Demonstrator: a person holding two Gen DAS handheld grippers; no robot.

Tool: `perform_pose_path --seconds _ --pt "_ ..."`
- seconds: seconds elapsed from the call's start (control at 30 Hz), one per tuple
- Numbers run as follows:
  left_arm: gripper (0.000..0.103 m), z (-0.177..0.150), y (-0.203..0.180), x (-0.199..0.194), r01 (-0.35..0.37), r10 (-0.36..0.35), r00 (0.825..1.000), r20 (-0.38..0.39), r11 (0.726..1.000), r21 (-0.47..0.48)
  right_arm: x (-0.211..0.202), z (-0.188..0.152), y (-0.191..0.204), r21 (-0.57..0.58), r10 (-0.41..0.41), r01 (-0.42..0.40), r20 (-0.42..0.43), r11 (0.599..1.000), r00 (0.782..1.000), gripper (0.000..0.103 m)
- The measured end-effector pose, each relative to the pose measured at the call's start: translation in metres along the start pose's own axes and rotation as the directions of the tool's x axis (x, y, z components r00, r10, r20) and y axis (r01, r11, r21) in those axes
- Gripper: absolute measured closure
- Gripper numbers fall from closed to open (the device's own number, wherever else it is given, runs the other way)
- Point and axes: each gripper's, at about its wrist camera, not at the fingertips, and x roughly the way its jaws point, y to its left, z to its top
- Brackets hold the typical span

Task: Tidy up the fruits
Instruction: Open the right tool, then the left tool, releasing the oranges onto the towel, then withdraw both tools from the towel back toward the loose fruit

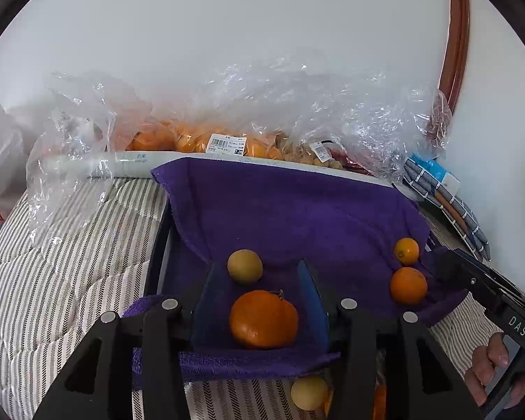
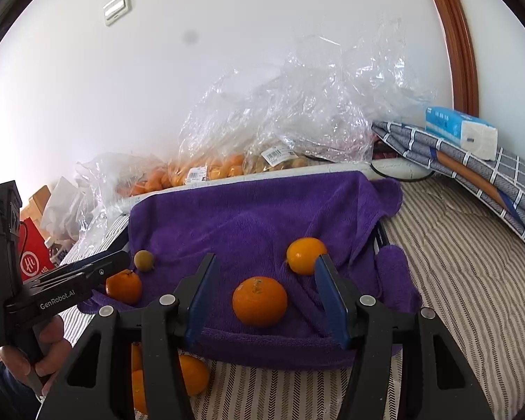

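A purple towel (image 1: 297,210) lines a black tray on the striped bedding. My left gripper (image 1: 259,276) is open, its jaws on either side of an orange mandarin (image 1: 263,318), with a yellowish round fruit (image 1: 245,266) just beyond. My right gripper (image 2: 267,273) is open over the same towel (image 2: 245,217), around another mandarin (image 2: 259,301); a yellow-orange fruit (image 2: 306,255) lies by its right finger. The left gripper's mandarin (image 2: 123,286) and the yellowish fruit (image 2: 144,260) show at the left of the right wrist view. The right gripper's two fruits (image 1: 408,285) also show in the left wrist view.
Clear plastic bags of oranges (image 1: 199,140) and small fruit (image 2: 280,161) lie along the wall behind the tray. More fruit (image 2: 192,374) sits on the striped bedding (image 2: 455,280) in front of the tray. Folded plaid fabric (image 2: 472,175) and a tissue pack (image 2: 462,131) lie at the right.
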Motion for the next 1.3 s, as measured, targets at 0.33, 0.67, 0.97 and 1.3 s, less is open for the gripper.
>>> perform_pose_path --seconds 0.33,0.67,0.97,1.3 --pt "0.058 -0.002 0.000 -0.012 -0.026 0.026 0.998 0.049 1.000 -0.003 -0.011 0.001 0.006 -0.031 -0.027 0.028 0.029 0.999 0.999 0.046" --pt "0.058 -0.010 0.008 -0.023 -0.009 0.010 0.999 0.051 1.000 -0.020 -0.028 -0.011 0.019 -0.033 0.010 -0.011 -0.031 0.999 0.999 0.046" --pt "0.051 -0.028 0.014 -0.049 -0.011 0.012 0.998 0.054 1.000 -0.022 -0.055 -0.032 0.028 -0.031 0.013 -0.015 -0.076 0.999 0.997 0.048" --pt "0.051 -0.046 0.025 -0.071 -0.025 0.027 0.999 0.043 0.999 -0.037 -0.048 -0.062 0.043 -0.009 0.022 -0.024 -0.166 1.000 0.986 0.056"
